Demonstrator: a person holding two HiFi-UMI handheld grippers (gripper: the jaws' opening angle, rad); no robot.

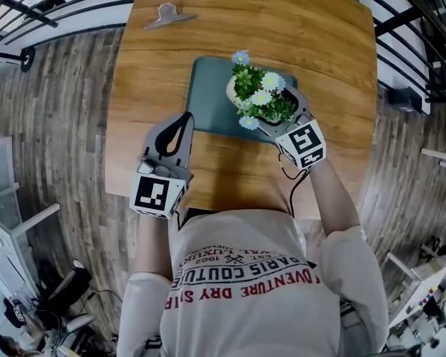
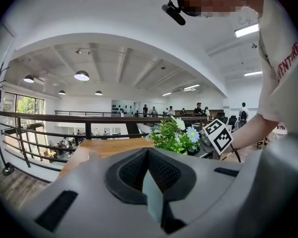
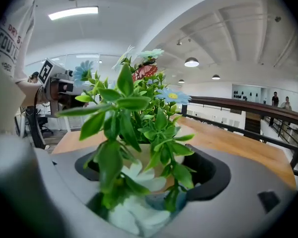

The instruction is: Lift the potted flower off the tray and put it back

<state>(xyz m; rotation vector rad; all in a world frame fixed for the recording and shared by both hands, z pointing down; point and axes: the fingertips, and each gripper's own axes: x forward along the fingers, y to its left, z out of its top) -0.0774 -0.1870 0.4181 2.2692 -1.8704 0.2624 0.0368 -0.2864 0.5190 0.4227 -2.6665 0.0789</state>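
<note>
Potted flower: pale pot, green leaves, white and blue blooms, over tray.
Right tongs: gripping the pot.
Left tongs: closed.

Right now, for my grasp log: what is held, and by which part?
The right gripper grips the potted flower by its pot's sides; the left gripper holds nothing, jaws shut.
</note>
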